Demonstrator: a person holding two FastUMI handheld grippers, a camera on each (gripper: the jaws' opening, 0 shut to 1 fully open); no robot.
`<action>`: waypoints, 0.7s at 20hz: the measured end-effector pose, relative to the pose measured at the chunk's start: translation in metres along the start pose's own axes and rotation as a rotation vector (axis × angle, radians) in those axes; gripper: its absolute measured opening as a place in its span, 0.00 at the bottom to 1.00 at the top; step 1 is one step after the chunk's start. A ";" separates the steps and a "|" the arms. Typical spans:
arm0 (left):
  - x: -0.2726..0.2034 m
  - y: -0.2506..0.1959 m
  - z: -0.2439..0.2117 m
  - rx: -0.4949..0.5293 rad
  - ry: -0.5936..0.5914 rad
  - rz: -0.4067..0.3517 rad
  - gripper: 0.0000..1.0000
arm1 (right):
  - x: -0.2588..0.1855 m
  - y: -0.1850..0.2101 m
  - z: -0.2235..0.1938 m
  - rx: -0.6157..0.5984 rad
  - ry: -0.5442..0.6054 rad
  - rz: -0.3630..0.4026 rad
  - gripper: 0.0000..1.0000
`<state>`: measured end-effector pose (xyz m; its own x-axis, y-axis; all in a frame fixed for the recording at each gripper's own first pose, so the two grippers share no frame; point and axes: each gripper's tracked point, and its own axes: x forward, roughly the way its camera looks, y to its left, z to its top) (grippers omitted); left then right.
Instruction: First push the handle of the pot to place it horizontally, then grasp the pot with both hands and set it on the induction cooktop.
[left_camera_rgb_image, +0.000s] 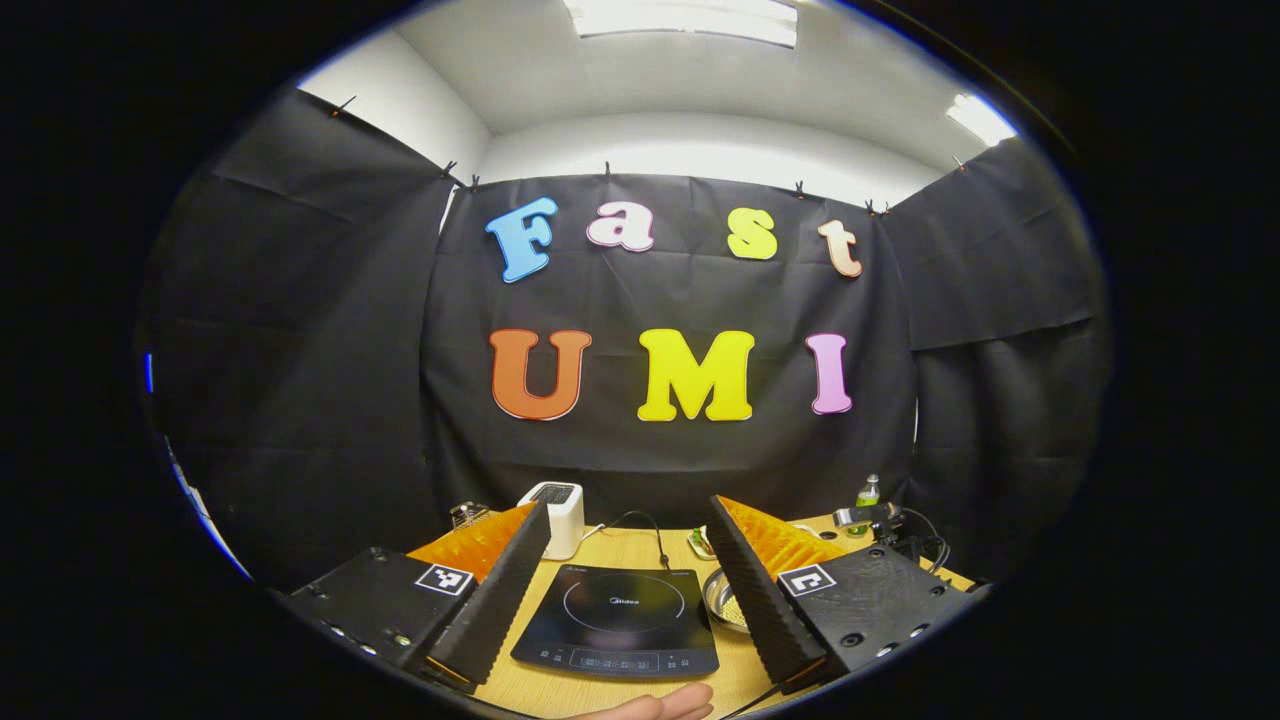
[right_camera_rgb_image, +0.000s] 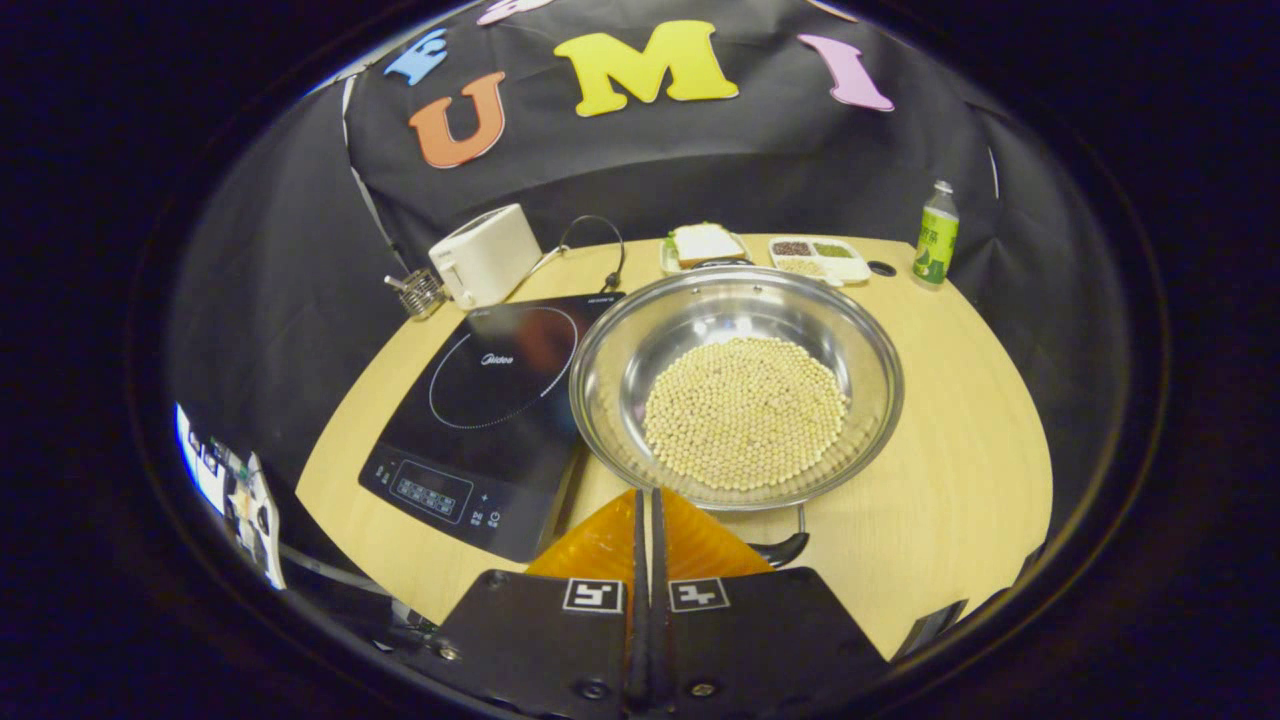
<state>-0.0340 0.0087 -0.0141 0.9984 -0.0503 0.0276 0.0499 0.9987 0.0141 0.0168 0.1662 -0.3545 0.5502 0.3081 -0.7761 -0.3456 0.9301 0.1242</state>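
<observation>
We see a pot (right_camera_rgb_image: 737, 385) made of shiny metal, smooth like a mirror inside. The little beans (right_camera_rgb_image: 745, 412) in it look dull and bumpy. Right beside the pot lies the induction cooktop (right_camera_rgb_image: 480, 420), with a smooth, glossy glass top that shines. Both sit on a table (right_camera_rgb_image: 960, 440) of pale wood with fine lines in it. Behind the cooktop stands a toaster (right_camera_rgb_image: 487, 255) of smooth plastic. The wall (left_camera_rgb_image: 300, 350) behind is soft, wrinkled cloth.

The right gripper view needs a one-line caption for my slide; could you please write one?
Right gripper, fingers closed, poised by the bean-filled steel pot beside the induction cooktop.
</observation>
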 end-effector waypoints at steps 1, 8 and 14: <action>0.000 0.002 -0.001 -0.005 0.002 0.002 0.95 | 0.004 0.001 -0.002 -0.003 0.004 -0.002 0.04; 0.005 0.003 -0.013 0.019 0.007 0.030 0.95 | 0.022 -0.002 -0.023 0.018 0.052 -0.021 0.01; 0.001 -0.001 -0.008 0.024 -0.010 0.032 0.95 | 0.024 -0.003 -0.027 0.048 0.054 -0.008 0.04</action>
<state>-0.0327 0.0078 -0.0225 0.9991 -0.0191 0.0385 0.0176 0.9991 0.0373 0.0103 0.1657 -0.3907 0.5108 0.2906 -0.8091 -0.3036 0.9415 0.1464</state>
